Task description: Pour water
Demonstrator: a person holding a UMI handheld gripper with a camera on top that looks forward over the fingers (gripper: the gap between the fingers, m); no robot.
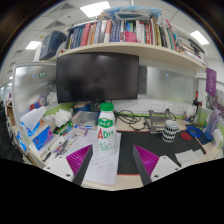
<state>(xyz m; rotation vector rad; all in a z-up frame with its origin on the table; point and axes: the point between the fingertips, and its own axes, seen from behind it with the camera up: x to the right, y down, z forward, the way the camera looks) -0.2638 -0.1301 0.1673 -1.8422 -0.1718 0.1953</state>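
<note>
So the gripper (118, 160) has its fingers spread wide apart, nothing pinched. You can see the magenta pads (147, 157) on the inner faces, one each side, with a clear gap between them.

Right ahead of the fingers, roughly in line with the gap and a touch toward the left finger, stands a plastic bottle (106, 128) with a green cap and a green-and-white label. It's upright on the desk (130, 165) and not touched by either finger; it sits just past the tips, on or beside a sheet of white paper (100, 168) that runs back toward the gripper.

Beyond the right finger there's a cup (170, 130) with a dark zigzag pattern, well apart from the bottle. Off past the left finger the desk is pretty cluttered: a blue box (42, 138), papers and pens, hard to tell exactly what's what.

Farther back, behind the bottle, a big dark monitor (97, 77) sits against the wall, and above it a shelf (120, 45) packed with books (110, 32). Ceiling lights (95, 8) show up top.
</note>
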